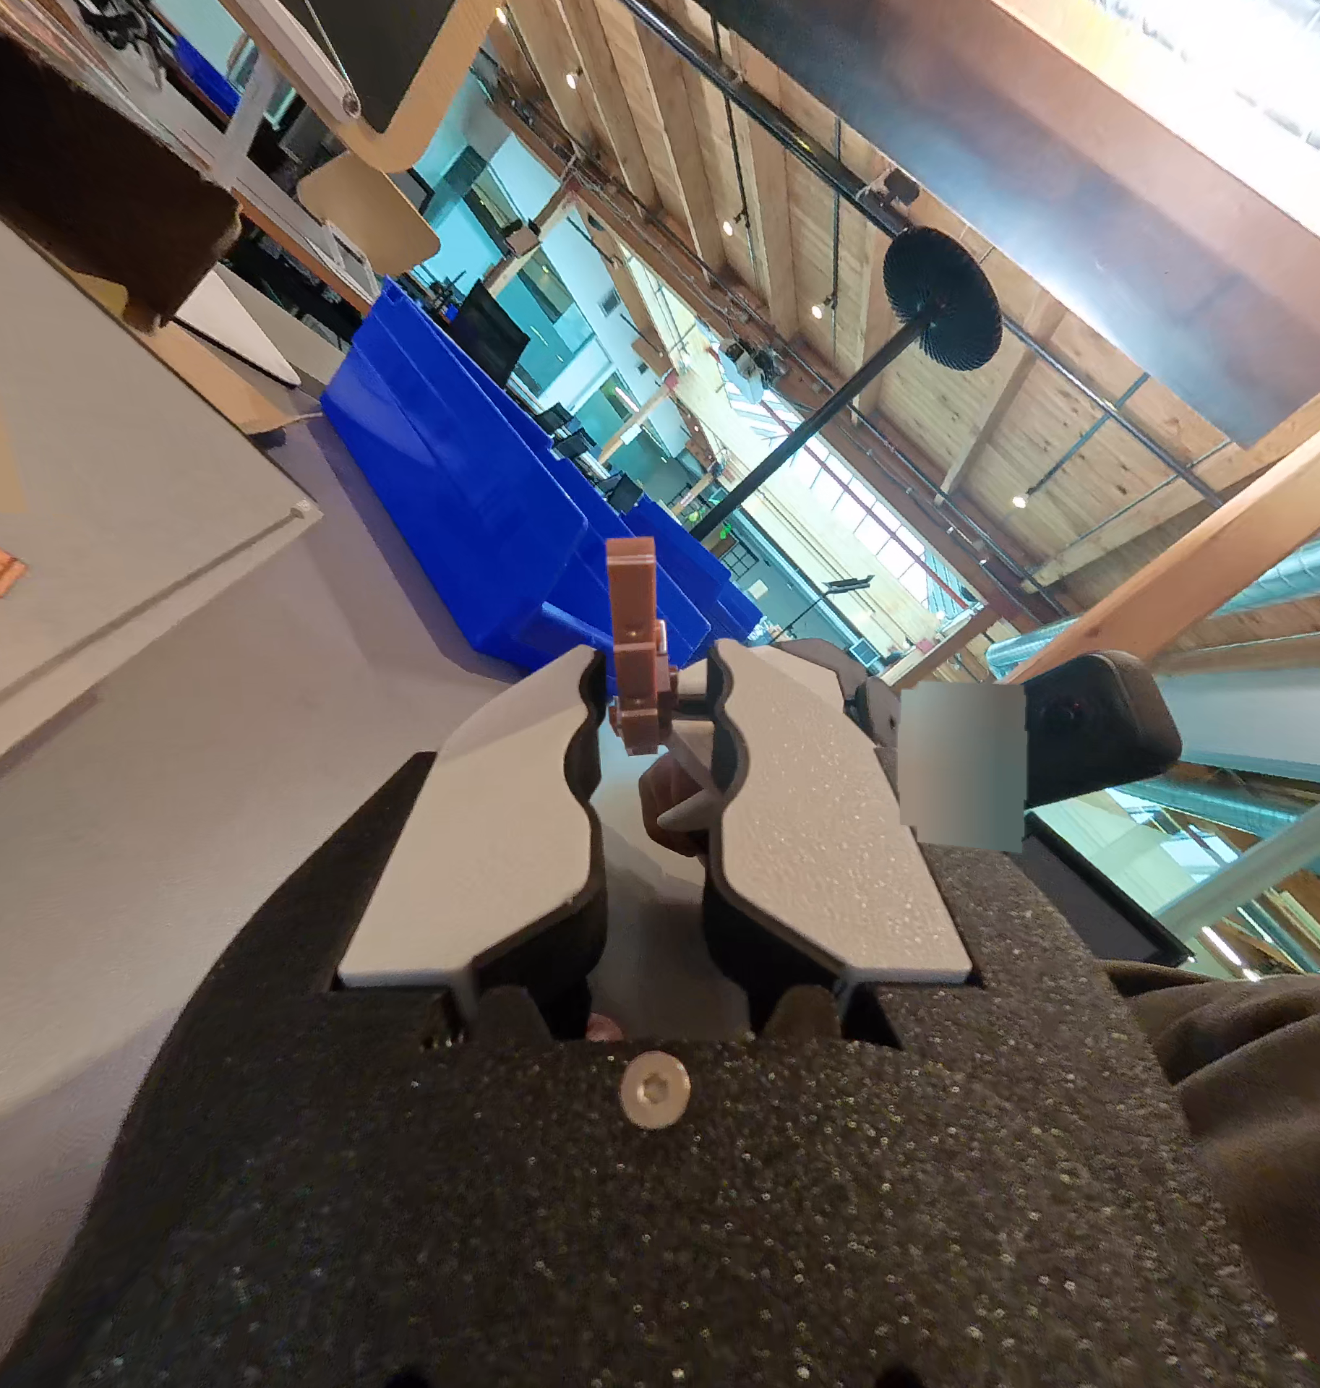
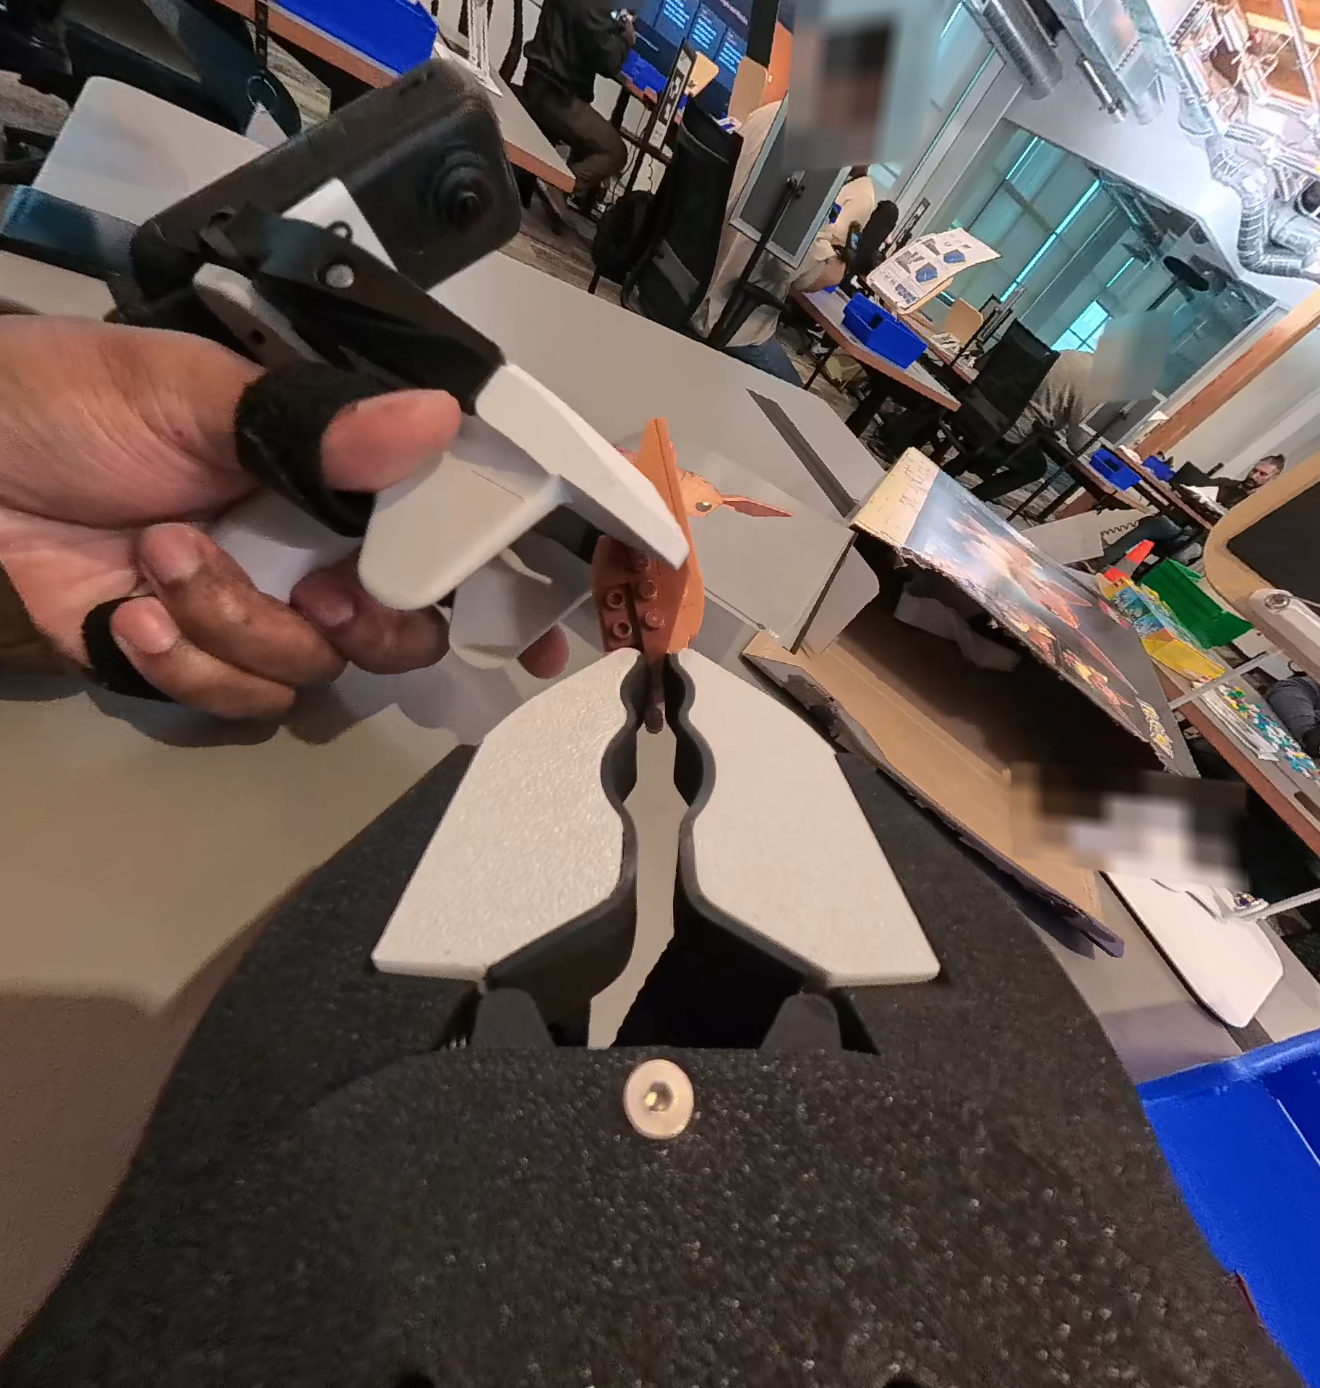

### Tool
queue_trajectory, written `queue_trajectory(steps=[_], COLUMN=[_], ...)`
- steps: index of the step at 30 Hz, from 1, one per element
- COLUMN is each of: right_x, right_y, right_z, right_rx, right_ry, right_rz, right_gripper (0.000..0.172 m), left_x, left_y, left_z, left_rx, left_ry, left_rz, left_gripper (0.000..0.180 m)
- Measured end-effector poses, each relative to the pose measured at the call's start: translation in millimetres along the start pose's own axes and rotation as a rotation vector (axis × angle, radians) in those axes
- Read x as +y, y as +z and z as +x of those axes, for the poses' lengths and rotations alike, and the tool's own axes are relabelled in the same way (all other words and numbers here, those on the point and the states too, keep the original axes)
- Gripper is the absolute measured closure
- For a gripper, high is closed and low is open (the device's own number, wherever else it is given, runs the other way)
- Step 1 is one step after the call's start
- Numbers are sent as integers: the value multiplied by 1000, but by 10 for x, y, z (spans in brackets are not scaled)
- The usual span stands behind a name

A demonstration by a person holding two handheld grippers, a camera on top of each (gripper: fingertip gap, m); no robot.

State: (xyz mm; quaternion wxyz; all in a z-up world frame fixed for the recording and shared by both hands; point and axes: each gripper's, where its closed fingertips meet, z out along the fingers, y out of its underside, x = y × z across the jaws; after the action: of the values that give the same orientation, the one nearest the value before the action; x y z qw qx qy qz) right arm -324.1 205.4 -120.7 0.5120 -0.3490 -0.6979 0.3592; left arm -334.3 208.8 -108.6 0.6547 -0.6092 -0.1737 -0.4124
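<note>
A small brown brick assembly (image 1: 631, 601) stands between the jaws of my left gripper (image 1: 653, 661). The jaws are apart, with a clear gap on the right side, so the left gripper does not grip it. My right gripper (image 2: 653, 661) is shut on a thin lower edge of the same brown and orange assembly (image 2: 642, 593) and holds it upright above the grey table (image 2: 154, 826). In the right wrist view the left gripper (image 2: 608, 586) comes in from the upper left, held by a hand (image 2: 154, 488), with one finger (image 2: 604, 496) over the piece. A right finger (image 1: 691, 751) shows in the left wrist view.
Blue bins (image 1: 454, 466) stand on the table ahead of the left gripper. A torn cardboard box with a printed lid (image 2: 1017, 601) lies to the right, and a blue bin (image 2: 1258, 1172) sits at the lower right. A sheet with an orange figure (image 2: 724, 503) lies behind. People sit at far desks. Both grippers' tips are close together, under 4 cm apart.
</note>
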Motion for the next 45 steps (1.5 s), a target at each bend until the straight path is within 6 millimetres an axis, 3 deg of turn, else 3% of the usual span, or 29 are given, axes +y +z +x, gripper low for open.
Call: queue_trajectory(steps=[7, 13, 17, 23, 26, 30, 32, 35, 40, 45], right_x=[-3, 73, -86, 84, 58, 87, 211, 757, 1533, 1620], right_y=[4, 30, -54, -13, -93, -469, -727, -948, -1043, -1113], right_z=[-16, -17, 71, 137, 321, 959, 1302, 1660, 1866, 2016], right_rx=[2, -2, 40, 45, 123, 348, 448, 536, 595, 653], right_ry=[-23, -13, -3, 11, -24, -18, 70, 259, 404, 453], right_rz=[-4, -44, 25, -43, -38, -48, -66, -251, -508, -515], right_gripper=[168, 168, 168, 168, 168, 168, 168, 168, 167, 167], left_x=[-52, -10, -62, -80, -84, -92, -94, -93, -78, -63], left_y=[-40, -46, -126, -130, -127, -131, -133, -130, -115, -105], left_z=[-30, -112, -271, -266, -256, -249, -245, -238, -220, -213], left_rx=[-3, -153, -308, -275, -255, -245, -243, -239, -229, -226], left_ry=[-23, 164, 275, 228, 207, 198, 197, 196, 195, 200], left_rz=[30, -14, -24, -12, -8, 0, 2, 4, 2, -4], left_gripper=[166, 166, 166, 166, 166, 166, 166, 166, 166, 166])
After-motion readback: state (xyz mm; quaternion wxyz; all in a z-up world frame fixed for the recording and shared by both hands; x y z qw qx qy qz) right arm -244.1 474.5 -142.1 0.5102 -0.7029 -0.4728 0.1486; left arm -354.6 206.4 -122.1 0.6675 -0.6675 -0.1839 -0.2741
